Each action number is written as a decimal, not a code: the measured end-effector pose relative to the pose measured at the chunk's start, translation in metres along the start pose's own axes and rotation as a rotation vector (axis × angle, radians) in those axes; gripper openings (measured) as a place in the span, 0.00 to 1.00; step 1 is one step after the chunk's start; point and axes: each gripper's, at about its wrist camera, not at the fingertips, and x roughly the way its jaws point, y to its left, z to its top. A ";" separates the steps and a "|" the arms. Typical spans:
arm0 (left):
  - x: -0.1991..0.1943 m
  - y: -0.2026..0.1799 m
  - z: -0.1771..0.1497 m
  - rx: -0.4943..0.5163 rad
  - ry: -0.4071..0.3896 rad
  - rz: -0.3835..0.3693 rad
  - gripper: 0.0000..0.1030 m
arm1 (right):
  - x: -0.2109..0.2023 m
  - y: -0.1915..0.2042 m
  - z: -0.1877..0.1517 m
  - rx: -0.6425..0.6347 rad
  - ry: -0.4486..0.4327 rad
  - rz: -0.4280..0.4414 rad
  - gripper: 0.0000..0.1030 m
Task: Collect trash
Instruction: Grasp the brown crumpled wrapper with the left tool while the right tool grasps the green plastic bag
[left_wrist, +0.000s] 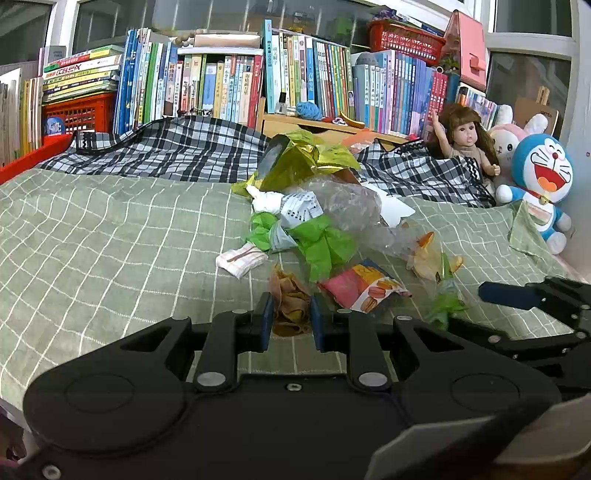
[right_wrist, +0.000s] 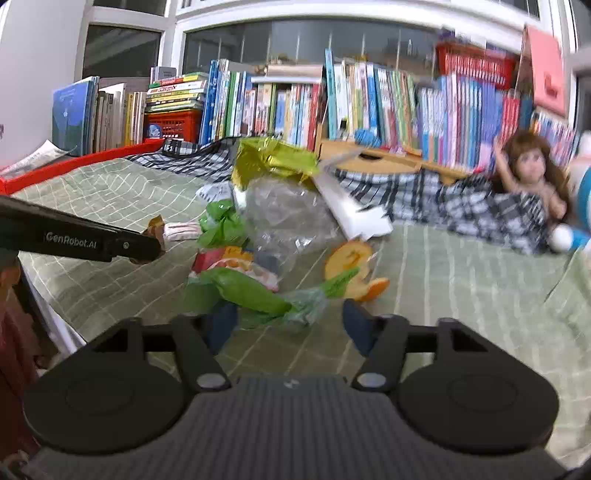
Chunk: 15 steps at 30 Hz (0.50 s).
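**Left jaws clamped on a brown wrapper, right jaws spread over green plastic**

From my left wrist camera I see the left gripper (left_wrist: 290, 314) pinching a crumpled brown wrapper (left_wrist: 290, 301) between its blue pads, just above the green checked bedspread (left_wrist: 110, 240). My right wrist camera shows the same gripper from the side, with "GenRobot.AI" printed in white along its black arm.

The right gripper (right_wrist: 290, 325) stands released, its jaws wide apart, and a twisted green plastic bag (right_wrist: 255, 295) lies on the bedspread between the fingers; the pads do not press it.

The rest of the trash sits in a heap mid-bed: a gold foil bag (left_wrist: 295, 158), a clear plastic bag (left_wrist: 347, 206), a white paper with printed lines too small for me to read (left_wrist: 299, 210), a pink snack packet picturing macarons (left_wrist: 364, 288) and a folded white cloth (left_wrist: 240, 258).

Behind it lie a black-and-white plaid blanket (left_wrist: 177, 147) and a row of books (left_wrist: 221, 85); their spine lettering I cannot make out. A doll (left_wrist: 467, 140) and a blue cat plush (left_wrist: 543, 184) sit at the right.
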 end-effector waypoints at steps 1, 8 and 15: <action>0.000 0.000 0.000 -0.004 0.002 -0.002 0.20 | 0.003 0.000 0.000 0.017 0.003 0.007 0.80; 0.005 0.001 -0.002 -0.014 0.015 -0.009 0.20 | 0.035 -0.009 0.005 0.133 0.029 0.042 0.84; 0.006 0.001 -0.002 -0.012 0.009 -0.008 0.20 | 0.035 -0.002 0.004 0.127 0.014 0.053 0.45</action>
